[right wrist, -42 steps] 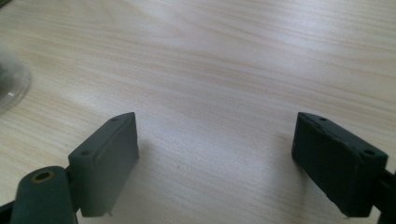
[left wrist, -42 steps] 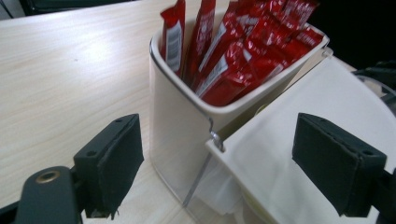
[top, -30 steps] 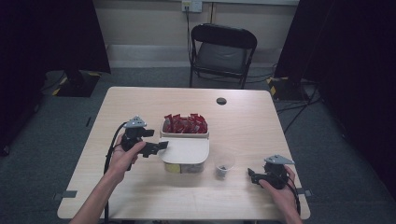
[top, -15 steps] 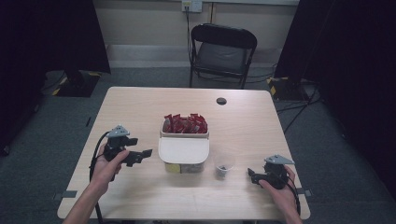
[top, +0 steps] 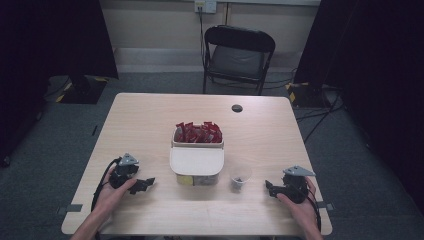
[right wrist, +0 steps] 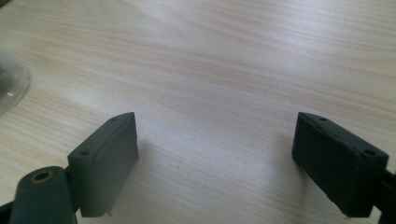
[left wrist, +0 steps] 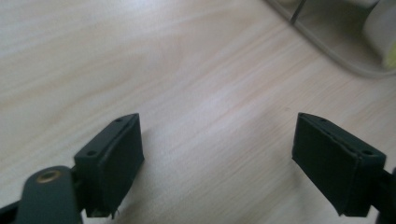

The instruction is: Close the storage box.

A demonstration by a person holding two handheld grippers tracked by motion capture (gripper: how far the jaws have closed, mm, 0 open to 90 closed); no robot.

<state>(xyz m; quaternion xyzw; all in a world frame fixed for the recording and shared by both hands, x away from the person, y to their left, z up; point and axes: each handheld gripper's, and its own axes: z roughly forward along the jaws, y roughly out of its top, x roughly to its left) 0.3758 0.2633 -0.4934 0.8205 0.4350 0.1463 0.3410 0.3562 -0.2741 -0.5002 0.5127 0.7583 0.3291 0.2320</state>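
Pulled back from the white lidded plastic tub (top: 196,165), the left gripper (top: 140,185) now rests near the table's near-left edge, jaws spread and empty, the tub lying to its right. Right of the tub, the small clear plastic cup (top: 240,181) sits closer to the right gripper (top: 270,188), also released and empty.

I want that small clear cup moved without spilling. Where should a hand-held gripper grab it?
Probably across the side wall of the small clear cup, coming level from the right hand-held gripper nearby. The cup stands upright and open-topped, and the white container crowds its left.
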